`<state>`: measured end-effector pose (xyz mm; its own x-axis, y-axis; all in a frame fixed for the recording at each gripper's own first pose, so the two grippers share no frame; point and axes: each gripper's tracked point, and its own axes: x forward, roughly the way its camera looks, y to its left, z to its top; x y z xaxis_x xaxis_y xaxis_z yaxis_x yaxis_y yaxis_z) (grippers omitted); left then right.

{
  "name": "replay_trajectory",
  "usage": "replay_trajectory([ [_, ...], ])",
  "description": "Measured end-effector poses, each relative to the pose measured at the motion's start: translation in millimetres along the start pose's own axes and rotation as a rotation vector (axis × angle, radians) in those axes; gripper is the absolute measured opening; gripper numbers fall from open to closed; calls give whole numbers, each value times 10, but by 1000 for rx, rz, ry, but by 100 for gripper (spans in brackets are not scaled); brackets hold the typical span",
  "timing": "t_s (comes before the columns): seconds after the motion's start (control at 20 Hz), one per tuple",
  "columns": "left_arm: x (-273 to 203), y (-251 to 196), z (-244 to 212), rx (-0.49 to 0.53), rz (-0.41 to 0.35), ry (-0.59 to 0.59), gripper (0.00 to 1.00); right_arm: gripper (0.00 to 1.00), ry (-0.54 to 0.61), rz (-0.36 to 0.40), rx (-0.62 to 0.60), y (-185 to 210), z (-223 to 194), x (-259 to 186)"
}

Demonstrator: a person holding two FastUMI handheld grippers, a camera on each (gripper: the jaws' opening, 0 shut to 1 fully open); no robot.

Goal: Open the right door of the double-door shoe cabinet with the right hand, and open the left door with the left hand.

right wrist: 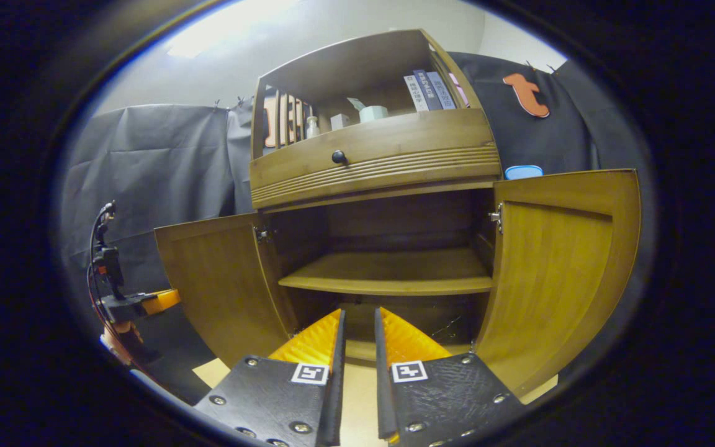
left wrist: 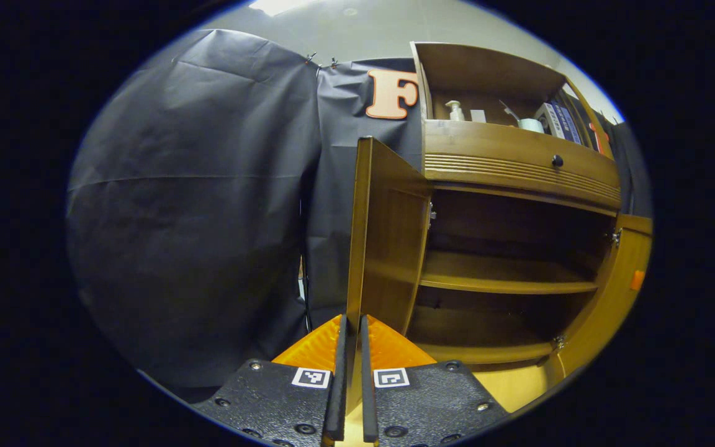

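Both doors of the double-door shoe cabinet (right wrist: 388,205) stand wide open in the right gripper view, baring a middle shelf (right wrist: 395,273) inside the cabinet. The left door (right wrist: 221,279) swings out from the cabinet's left side, the right door (right wrist: 556,267) from its right. The right gripper (right wrist: 359,372) sits in front of the cabinet's open lower compartment, its jaws a narrow gap apart and holding nothing.

In the left gripper view, the left gripper (left wrist: 351,379) lines up with the free edge of the left door (left wrist: 382,242), which is seen nearly edge-on. Its jaws are almost closed; whether they grip the door's edge cannot be told. The right door (left wrist: 612,292) hangs open at the cabinet's far side.

Above the cabinet's drawer (right wrist: 370,155), with its dark knob (right wrist: 339,157), an open top shelf carries books (right wrist: 426,90) and a pump bottle (left wrist: 455,110).
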<state>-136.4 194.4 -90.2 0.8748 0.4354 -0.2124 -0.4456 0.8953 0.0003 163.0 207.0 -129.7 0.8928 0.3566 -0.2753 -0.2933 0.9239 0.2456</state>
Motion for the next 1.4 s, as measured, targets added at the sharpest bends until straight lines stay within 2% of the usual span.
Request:
replay_trajectory([
  [0.05,-39,-30,35,-12,2,-7,12,23,-4,-6,-2,-7,18,-4],
  [0.15,-129,-141,219,-3,-7,-61,0,23,-12,-21,-8,-31,50,-26],
  [0.2,-156,-235,312,10,-29,-84,10,23,-16,-29,-10,-36,63,-41],
  [0.4,-241,-845,699,32,-162,-153,10,23,-53,-56,3,-59,252,-70],
  [0.45,-265,-1032,751,28,-207,-155,10,25,-71,-69,1,-67,335,-88],
  [0.6,-396,-1562,908,8,-336,-181,10,23,-126,-100,-7,-69,541,-150],
  [0.9,-648,-2344,1114,21,-505,-235,10,24,-200,-162,-57,-100,782,-340],
  [0.95,-691,-2428,1133,21,-521,-246,18,25,-209,-173,-62,-119,806,-363],
  [1.0,-739,-2490,1150,20,-537,-255,10,26,-215,-183,-60,-123,817,-386],
  [1.1,-822,-2657,1154,11,-580,-267,21,34,-219,-184,-47,-119,827,-431],
  [1.25,-902,-2787,1155,9,-617,-278,64,84,-229,-174,-28,-103,838,-478],
  [1.35,-935,-2801,1204,25,-615,-308,93,100,-246,-175,-19,-87,889,-529],
  [1.4,-947,-2809,1238,33,-617,-325,94,98,-254,-175,-21,-84,901,-530],
])
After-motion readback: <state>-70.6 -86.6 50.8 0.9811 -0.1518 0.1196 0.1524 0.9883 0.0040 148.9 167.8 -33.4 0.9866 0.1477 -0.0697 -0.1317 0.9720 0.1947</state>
